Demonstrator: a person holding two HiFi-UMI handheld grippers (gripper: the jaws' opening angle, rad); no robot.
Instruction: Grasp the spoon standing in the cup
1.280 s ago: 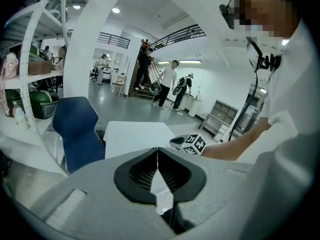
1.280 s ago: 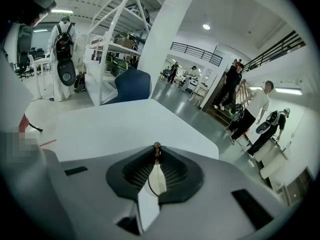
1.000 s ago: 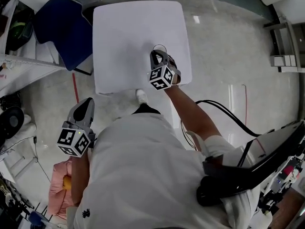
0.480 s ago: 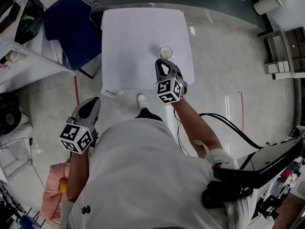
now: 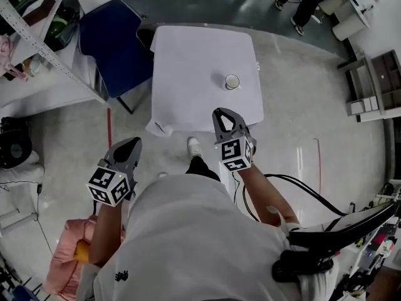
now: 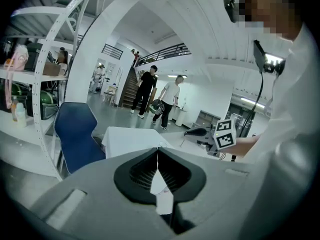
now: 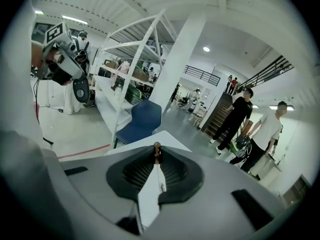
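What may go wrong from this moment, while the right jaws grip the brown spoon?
1. The right gripper pinches the spoon only at the very tips of its jaws, so it may slip or swing out.
2. The cup stands near the edge of the table; a careless return could knock it off.

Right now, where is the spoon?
The spoon is pinched by the right gripper, its brown tip showing in the right gripper view, short of the cup on the white table.

A white cup (image 5: 232,81) stood on the white desk (image 5: 188,68); the right gripper (image 5: 223,114) hung over its near edge.
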